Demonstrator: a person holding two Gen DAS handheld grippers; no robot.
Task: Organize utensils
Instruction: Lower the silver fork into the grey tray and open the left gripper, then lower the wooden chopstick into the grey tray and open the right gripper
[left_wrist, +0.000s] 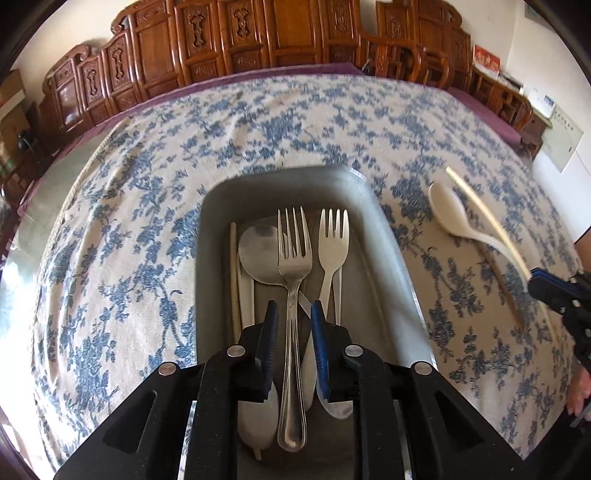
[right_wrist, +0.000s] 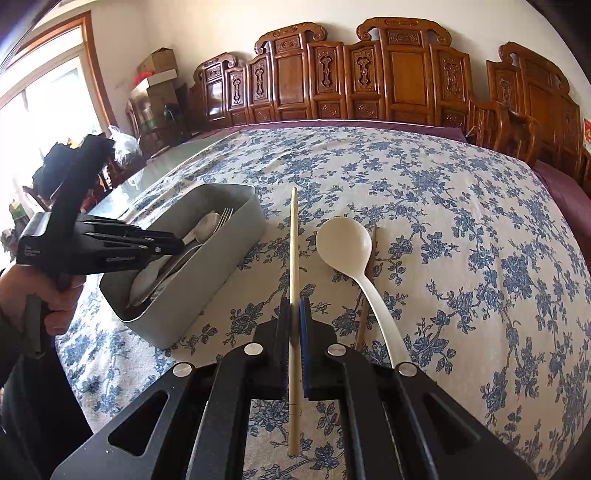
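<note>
A grey box (left_wrist: 384, 236) on the floral tablecloth holds a metal fork (left_wrist: 293, 266), a metal spoon (left_wrist: 258, 254), a white plastic fork (left_wrist: 332, 243), a pale chopstick (left_wrist: 233, 273) and other white utensils. My left gripper (left_wrist: 293, 314) hovers over the box, open, its blue pads either side of the metal fork's handle without touching. My right gripper (right_wrist: 294, 308) is shut on a pale chopstick (right_wrist: 293, 236), held above the cloth right of the box (right_wrist: 221, 258). A white spoon (right_wrist: 345, 243) and a brown chopstick (right_wrist: 371, 258) lie on the cloth.
Carved wooden chairs (right_wrist: 369, 74) line the far edge of the table. A purple cloth edge (right_wrist: 565, 192) shows at the right. Boxes and clutter (right_wrist: 155, 85) stand at the far left by a window. The left gripper's body (right_wrist: 96, 243) hangs over the box's near end.
</note>
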